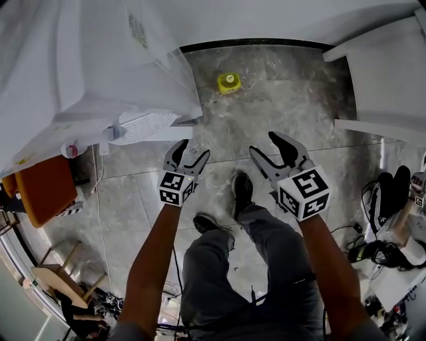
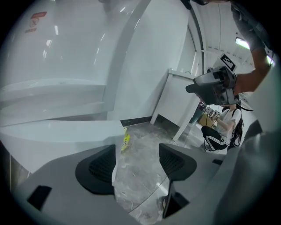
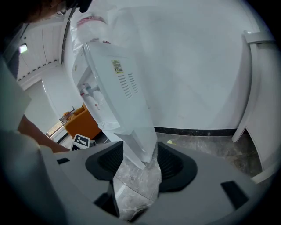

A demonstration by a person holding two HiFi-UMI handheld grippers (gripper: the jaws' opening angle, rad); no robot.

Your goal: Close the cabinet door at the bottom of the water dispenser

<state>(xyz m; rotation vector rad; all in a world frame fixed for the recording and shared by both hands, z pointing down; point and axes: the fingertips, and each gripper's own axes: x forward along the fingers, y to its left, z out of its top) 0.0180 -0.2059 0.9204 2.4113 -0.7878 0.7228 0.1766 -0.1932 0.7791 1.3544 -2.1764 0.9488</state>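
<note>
Nearest, the left claw (image 1: 194, 149) stands wide open over the grey floor (image 1: 279, 100), holding nothing and touching nothing. At its right, the right claw (image 1: 263, 142) is also open and empty. White dispenser (image 1: 100, 66) stands far left. Its bottom door (image 1: 180, 131) sticks out rightward, near the left claw but apart.

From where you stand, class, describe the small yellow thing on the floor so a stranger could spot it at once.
Find the tall white water dispenser at the head view's left, then follow the grey stone floor toward the dark skirting at the wall. Just short of that skirting lies a small yellow object, alone on bare floor, the only bright yellow thing there.
</note>
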